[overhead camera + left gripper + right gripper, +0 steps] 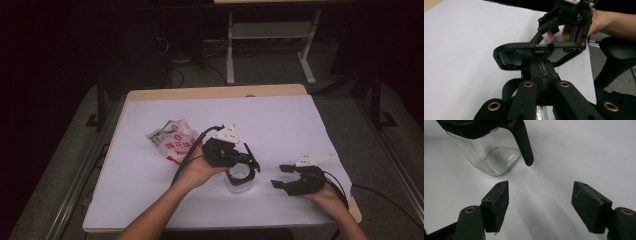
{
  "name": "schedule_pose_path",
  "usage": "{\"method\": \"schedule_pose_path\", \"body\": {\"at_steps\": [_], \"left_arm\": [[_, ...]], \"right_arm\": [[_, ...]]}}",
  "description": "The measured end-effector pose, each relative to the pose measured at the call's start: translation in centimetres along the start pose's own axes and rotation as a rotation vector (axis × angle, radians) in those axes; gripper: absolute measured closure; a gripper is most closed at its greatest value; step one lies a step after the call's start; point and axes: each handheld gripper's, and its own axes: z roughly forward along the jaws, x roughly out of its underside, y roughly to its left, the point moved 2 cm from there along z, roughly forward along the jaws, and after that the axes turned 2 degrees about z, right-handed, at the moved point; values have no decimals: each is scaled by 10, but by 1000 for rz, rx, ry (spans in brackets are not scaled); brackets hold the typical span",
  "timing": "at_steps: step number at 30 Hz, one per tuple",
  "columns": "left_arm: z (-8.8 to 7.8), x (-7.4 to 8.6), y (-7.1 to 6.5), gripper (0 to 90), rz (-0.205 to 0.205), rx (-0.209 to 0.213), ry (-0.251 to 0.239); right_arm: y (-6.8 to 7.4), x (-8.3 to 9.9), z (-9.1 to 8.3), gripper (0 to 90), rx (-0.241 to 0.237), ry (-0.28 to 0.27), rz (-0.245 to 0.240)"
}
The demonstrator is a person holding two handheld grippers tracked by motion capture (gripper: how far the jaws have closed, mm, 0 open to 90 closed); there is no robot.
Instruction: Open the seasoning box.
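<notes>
In the high view, a white sheet [150, 190] covers the table, and the left gripper [248, 159] sits near its middle, held in the person's left hand [200, 170]. Its jaws are closed on a black lid [240, 172], which lies at the mouth of a clear glass jar [238, 184]; whether lid and jar touch cannot be told from here. The jar stands upright on the sheet, between the two grippers. A red, white and green bag [174, 139] lies crumpled on the sheet to the left, near the left hand and apart from the jar. The right gripper [281, 176] rests low near the sheet to the right of the jar, held in the right hand [327, 196], its jaws apart with nothing between them. In the left gripper view, the two black jaws meet tight on a tab under the lid [536, 53], which is seen from below, flat and rounded. Beyond it, the right gripper [549, 32] and the fingers holding it show near the sheet's edge. In the right gripper view, the two pads [499, 202] stand well apart over bare sheet, gripping nothing. The jar [489, 155] stands ahead at upper left, seemingly empty, with the lid [474, 128] across its top and a black handle [525, 145] slanting down its side.
</notes>
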Motion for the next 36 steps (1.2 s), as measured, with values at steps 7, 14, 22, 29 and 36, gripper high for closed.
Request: {"method": "schedule_pose_path", "body": {"at_steps": [7, 14, 22, 29, 36], "left_arm": [[8, -5, 4, 899, -6, 10, -3], [15, -6, 7, 899, -12, 11, -10], [21, -6, 7, 899, 0, 14, -14], [24, -6, 8, 899, 1, 0, -11], [27, -6, 6, 899, -5, 3, -11]], "right_arm": [[0, 1, 0, 300, -2, 2, -2], [0, 0, 0, 300, 0, -1, -5], [0, 0, 0, 301, 0, 0, -6], [1, 1, 1, 301, -3, 3, -3], [0, 1, 0, 301, 2, 1, -2]]}}
